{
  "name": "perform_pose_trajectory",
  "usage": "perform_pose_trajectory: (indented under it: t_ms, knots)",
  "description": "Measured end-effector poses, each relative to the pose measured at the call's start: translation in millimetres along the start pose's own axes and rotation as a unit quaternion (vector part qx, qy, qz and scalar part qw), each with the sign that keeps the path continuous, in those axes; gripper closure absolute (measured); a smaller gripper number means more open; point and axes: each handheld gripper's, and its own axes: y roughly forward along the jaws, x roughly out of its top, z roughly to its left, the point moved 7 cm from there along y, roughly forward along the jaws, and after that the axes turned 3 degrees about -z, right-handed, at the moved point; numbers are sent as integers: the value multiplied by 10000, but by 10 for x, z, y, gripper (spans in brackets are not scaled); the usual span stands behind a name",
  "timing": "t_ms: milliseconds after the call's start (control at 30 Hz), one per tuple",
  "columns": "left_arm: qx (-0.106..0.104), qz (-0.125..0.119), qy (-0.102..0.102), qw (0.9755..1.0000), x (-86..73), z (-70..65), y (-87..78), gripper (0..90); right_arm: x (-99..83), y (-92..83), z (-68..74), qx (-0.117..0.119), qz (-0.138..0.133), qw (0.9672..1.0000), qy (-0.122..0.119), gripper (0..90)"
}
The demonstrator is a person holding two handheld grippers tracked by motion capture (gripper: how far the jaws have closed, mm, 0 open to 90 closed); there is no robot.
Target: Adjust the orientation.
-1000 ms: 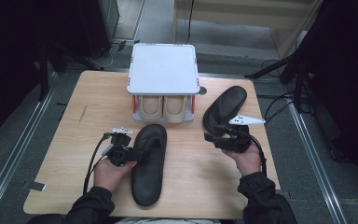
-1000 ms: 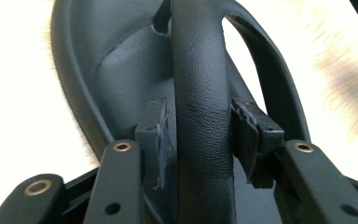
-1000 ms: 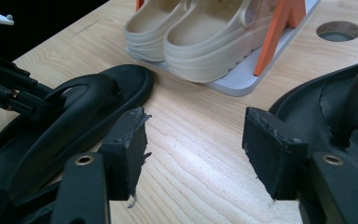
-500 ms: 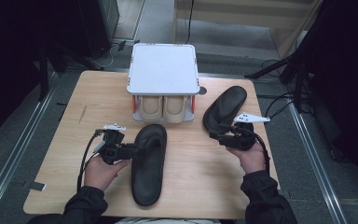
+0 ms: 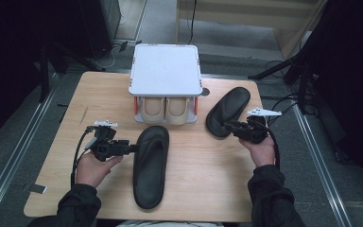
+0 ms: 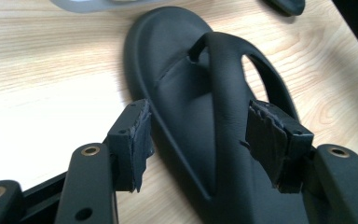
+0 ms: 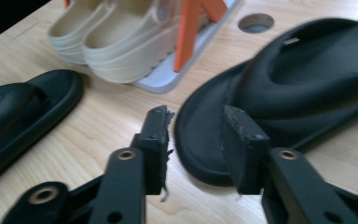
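Two black flip-flops lie on the wooden table (image 5: 104,94). The left flip-flop (image 5: 150,165) (image 6: 177,93) lies lengthwise at the front centre. My left gripper (image 5: 132,149) (image 6: 200,140) reaches it from the left. Its jaws have just been opening and straddle the sole's edge and strap without pressing. The right flip-flop (image 5: 229,109) (image 7: 307,79) lies slanted at the right. My right gripper (image 5: 229,126) (image 7: 196,140) points at its heel. Its jaws have just been closing, with the heel rim between them and a gap at the left pad (image 7: 161,140).
A white shoe rack (image 5: 165,68) with orange posts stands at the back centre. A beige pair of shoes (image 5: 165,109) (image 7: 112,42) sits under its top. A round hole (image 7: 256,21) is in the tabletop near the rack. Dark floor and metal rails surround the table.
The left gripper has drawn back slightly to the left and its jaws stand wider. The right gripper has shifted up and right to the slanted flip-flop's heel, jaws narrower. Both flip-flops lie where they were.
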Motion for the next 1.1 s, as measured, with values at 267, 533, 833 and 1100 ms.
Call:
perform_pose_trajectory:
  t_ms: [267, 533, 833, 1100]
  knots:
    - [11, -21, -20, 10000, 15, 94, -4, 395, 45, 77, -350, -223, 159, 9995, 140, 809]
    - [43, -95, 75, 9999, 11, 97, -37, 393, 209, 277, -630, -417, 238, 9987, 199, 900]
    - [98, -311, 6, 9995, 9, 123, -124, 406, 355, 376, -964, -553, 170, 9979, 296, 900]
    - [189, -190, -59, 9996, -79, 155, -144, 408, 489, 479, -1217, -771, 20, 9962, 405, 900]
